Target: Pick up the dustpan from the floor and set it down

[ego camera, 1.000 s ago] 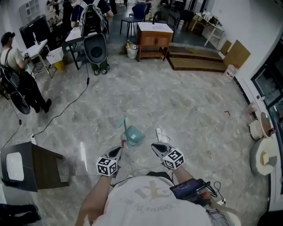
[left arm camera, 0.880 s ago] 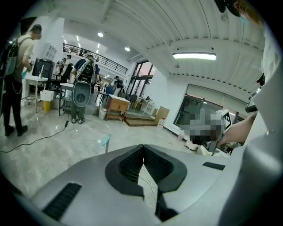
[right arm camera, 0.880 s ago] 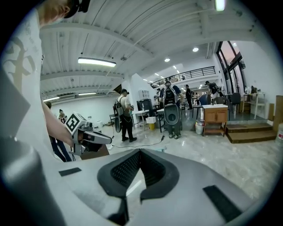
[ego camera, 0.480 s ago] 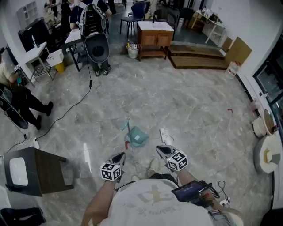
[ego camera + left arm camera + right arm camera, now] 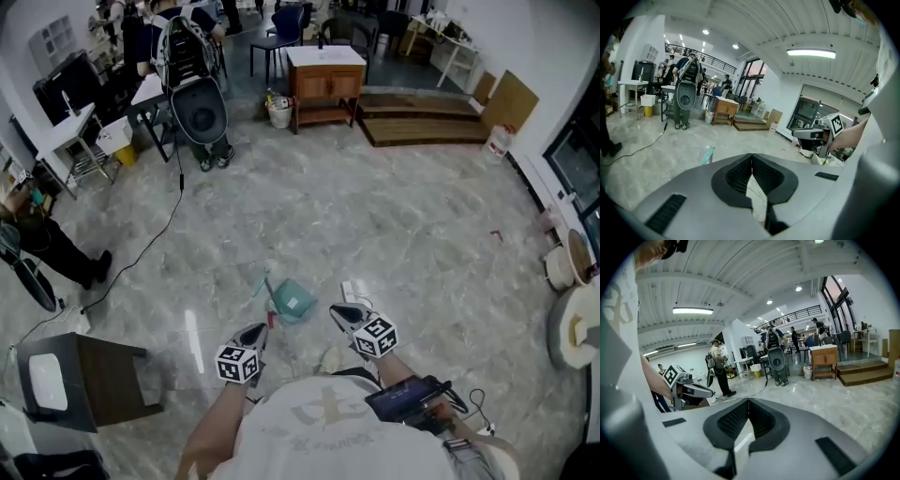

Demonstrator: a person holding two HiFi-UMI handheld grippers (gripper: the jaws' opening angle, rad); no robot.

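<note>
I am holding my left tool [image 5: 254, 333] clenched, jaws meeting on nothing, and my right tool [image 5: 343, 313] clenched and empty too. The teal dustpan [image 5: 292, 300] is lying on the floor [image 5: 394, 234] at twelve o'clock, just beyond both tips.

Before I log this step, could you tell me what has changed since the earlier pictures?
The bystander at the picture's left has walked nearer the dark table. Nothing was grasped or released: the left tongs and right tongs stay shut and empty, short of the dustpan, which still lies on the floor.
</note>
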